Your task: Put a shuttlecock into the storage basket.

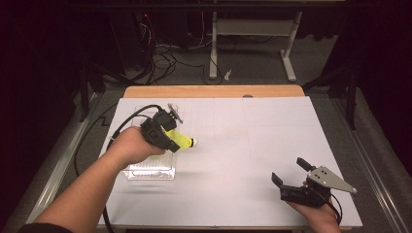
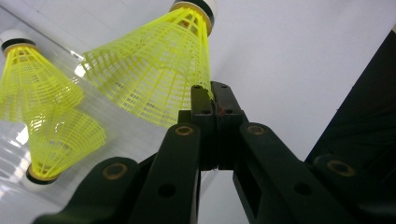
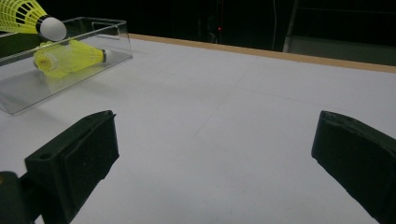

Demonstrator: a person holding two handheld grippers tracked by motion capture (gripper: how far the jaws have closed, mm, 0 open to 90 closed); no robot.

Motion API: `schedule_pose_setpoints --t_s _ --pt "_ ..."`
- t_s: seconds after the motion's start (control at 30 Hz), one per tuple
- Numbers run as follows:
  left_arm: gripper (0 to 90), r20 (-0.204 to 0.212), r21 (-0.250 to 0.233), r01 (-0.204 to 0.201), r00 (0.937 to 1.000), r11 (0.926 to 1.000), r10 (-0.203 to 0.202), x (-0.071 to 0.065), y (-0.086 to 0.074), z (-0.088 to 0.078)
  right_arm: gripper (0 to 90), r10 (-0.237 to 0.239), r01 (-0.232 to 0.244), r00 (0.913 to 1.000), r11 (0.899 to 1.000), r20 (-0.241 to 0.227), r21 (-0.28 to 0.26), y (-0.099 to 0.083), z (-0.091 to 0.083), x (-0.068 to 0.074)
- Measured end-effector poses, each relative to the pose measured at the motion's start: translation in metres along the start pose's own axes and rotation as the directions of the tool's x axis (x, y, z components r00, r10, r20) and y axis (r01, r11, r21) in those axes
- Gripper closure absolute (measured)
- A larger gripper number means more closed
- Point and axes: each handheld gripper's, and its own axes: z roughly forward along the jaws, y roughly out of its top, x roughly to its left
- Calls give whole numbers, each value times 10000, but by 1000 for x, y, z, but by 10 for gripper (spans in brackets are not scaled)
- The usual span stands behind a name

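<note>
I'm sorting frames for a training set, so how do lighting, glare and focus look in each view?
High view: the white table is evenly lit, its surroundings nearly black, the left gripper slightly soft. Left gripper view: the held yellow shuttlecock is sharp, glare streaks on the clear tray, near jaws soft. Right gripper view: the right gripper jaws are blurred, with a dark background.

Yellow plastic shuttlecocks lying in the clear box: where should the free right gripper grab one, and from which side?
Judging from the right gripper view, grip a yellow mesh-skirt shuttlecock across the skirt near its cork end, coming down from above through the clear plastic box's open top. It lies on its side and the walls block a sideways approach. The right gripper is open; the left gripper pinches another shuttlecock's skirt rim.
</note>
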Motion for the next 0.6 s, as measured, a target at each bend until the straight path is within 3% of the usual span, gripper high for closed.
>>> schedule_pose_setpoints --t_s 0.6 --pt "900 -450 -183 466 9979 9987 -474 33 -11 -21 14 -26 26 10000 10000 8 6 0 0 1"
